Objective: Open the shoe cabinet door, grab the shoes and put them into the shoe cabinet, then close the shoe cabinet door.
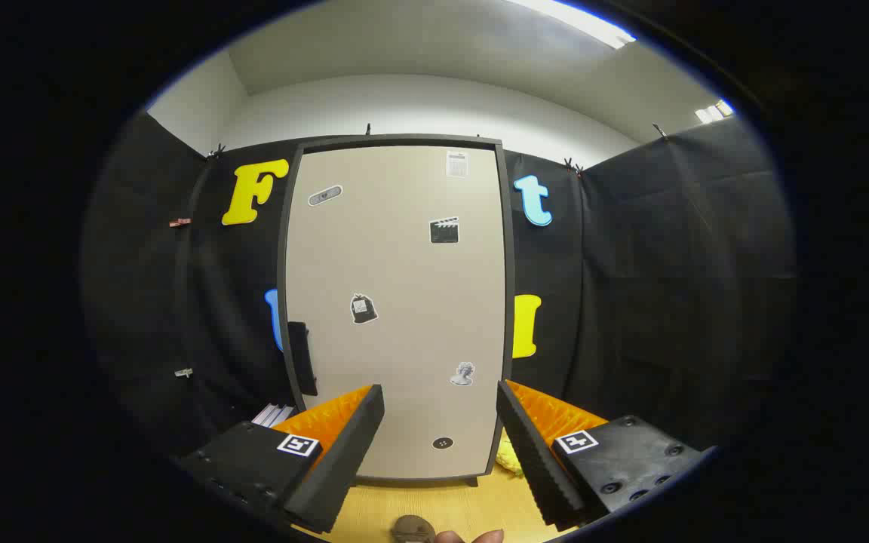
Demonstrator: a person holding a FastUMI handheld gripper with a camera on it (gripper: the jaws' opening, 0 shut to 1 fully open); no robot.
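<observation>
Gripper view faces the shoe cabinet door [397, 302], closed (handle at its left edge), just beyond the gripper [440, 445], whose fingers are spread wide and empty. Opening, loading shoes and closing all seem left.

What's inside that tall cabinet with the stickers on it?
No telling yet: the cabinet door is closed and covers everything inside. Stickers dot its front and a dark handle sits on its edge. The hand-held gripper hangs open before it, holding nothing.
</observation>
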